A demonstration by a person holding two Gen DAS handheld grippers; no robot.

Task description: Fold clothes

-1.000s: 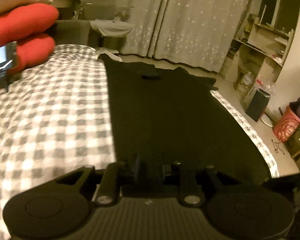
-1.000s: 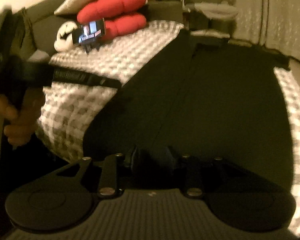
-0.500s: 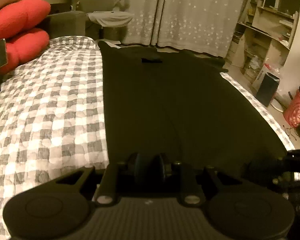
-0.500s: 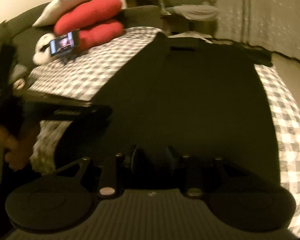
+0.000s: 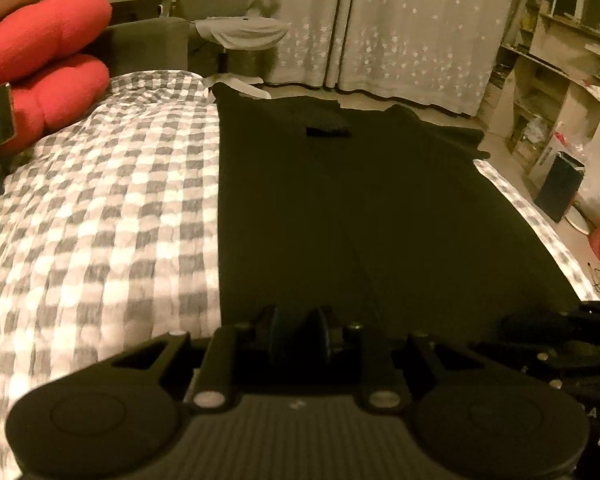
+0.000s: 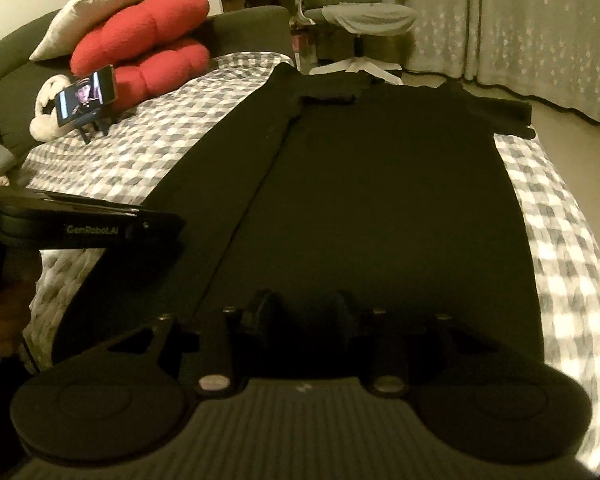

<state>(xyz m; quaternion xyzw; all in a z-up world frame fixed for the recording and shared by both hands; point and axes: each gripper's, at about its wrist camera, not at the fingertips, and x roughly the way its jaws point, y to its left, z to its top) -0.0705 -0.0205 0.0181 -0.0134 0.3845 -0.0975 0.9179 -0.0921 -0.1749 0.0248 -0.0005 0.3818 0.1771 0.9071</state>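
Black garment (image 6: 380, 200) lies spread flat on the checked bedspread (image 5: 100, 220); left gripper (image 5: 298, 334) jaws narrow at the near hem, grip unclear; right gripper (image 6: 304, 316) jaws opening, hem apparently between; spreading step; next likely needs fresh hold for folding.

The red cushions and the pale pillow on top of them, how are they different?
The red cushions are bright red, puffy and lumpy; the pale pillow is cream and flatter. The red cushions rest low beside the checked bedspread; the pale pillow lies on top of them, tilted. Both are soft and stacked together at the bed's far corner.
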